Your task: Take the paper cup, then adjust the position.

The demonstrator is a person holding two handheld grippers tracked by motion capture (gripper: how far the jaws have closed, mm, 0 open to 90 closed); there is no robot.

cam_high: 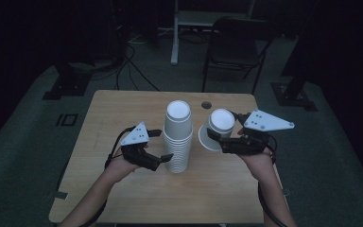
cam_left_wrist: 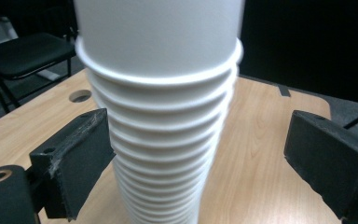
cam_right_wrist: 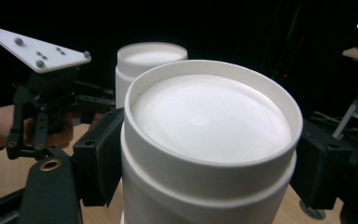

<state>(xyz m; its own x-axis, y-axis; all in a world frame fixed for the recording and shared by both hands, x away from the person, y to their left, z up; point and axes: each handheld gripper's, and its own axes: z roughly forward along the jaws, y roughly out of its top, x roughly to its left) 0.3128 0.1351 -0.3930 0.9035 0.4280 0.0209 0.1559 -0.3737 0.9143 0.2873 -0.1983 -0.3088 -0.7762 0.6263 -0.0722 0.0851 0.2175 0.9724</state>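
Stack (cam_left_wrist: 161,140) top cropped between spread left jaws; right jaws pinching tilted cup (cam_right_wrist: 209,154).

Dim light is falling from above in the high view, leaving the floor and room behind nearly black while the wooden surface (cam_high: 123,189) is staying readable. In both gripper views, the white paper cups (cam_left_wrist: 163,140) are glaring and blurring softly at close range, their rims washing out.

Both my forearms come in from the bottom edge, angled inward. Left claw (cam_high: 163,145) sits level, jaws spread wide, nothing pinched between them. Right claw (cam_high: 216,135) is raised, tilted, jaws pressed shut on its load.
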